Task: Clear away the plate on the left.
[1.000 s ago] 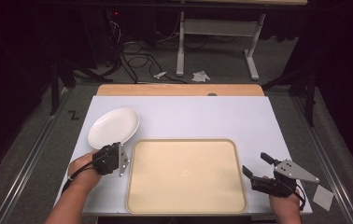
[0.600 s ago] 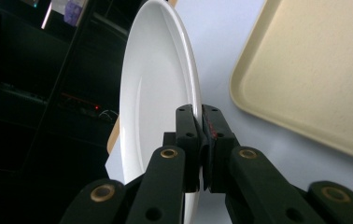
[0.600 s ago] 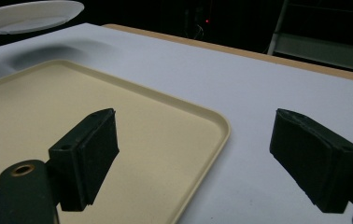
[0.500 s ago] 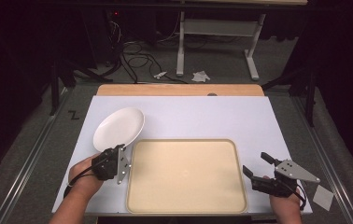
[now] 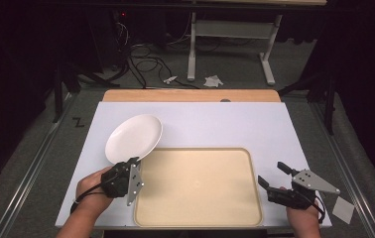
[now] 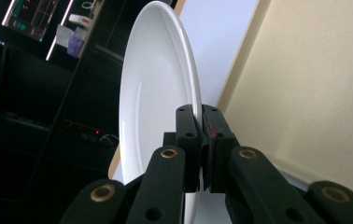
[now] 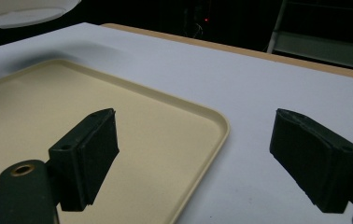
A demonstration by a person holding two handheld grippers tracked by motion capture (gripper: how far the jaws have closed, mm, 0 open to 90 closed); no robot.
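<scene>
The left gripper pinches the rim of the white plate tight. The plate is lifted and tilted at the left middle of the high view, its lower edge just over the tan tray's top left corner. The right gripper waits wide open, holding nothing, at the tray's right side.

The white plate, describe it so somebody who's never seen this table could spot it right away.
Start at the white table, then the big beige tray at its near edge. Just past the tray's far left corner, the white plate is held by its rim, pinched in the left claw. It is the one round, glossy white thing there; its neighbour the tray is flat, rectangular and beige.
</scene>
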